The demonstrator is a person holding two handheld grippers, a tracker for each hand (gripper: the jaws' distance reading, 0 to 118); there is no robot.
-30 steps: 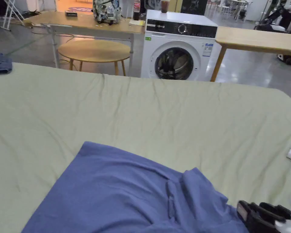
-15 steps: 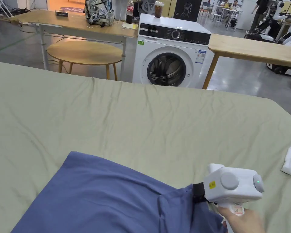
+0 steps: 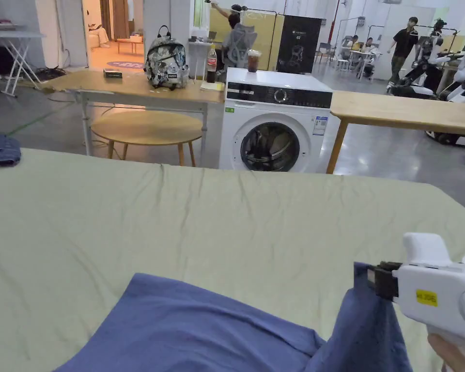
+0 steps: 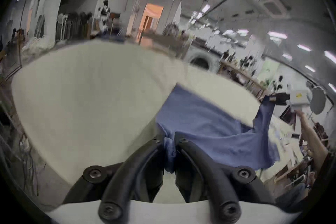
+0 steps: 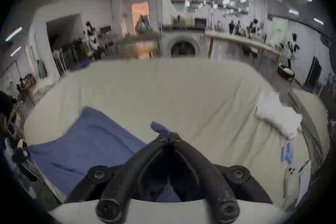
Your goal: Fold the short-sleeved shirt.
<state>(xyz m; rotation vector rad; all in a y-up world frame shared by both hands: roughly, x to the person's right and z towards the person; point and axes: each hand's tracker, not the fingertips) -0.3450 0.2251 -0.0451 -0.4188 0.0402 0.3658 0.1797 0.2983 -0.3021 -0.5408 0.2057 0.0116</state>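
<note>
Shirt (image 3: 202, 329) hangs pinched in both the right hand-held gripper (image 3: 372, 281) and left hand-held gripper (image 4: 170, 138).

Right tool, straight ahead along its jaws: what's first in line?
The right tool is clamped on the blue short-sleeved shirt, so cloth comes first. Beyond that, bare pale green sheet, probably; depth is unclear. The white garment lies off to the side.

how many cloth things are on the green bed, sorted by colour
Blue: 2, the blue shirt held by the left gripper and right gripper, and a dark blue folded garment at the far left edge.
White: 1, a white cloth on the right side.
Total: 3
</note>
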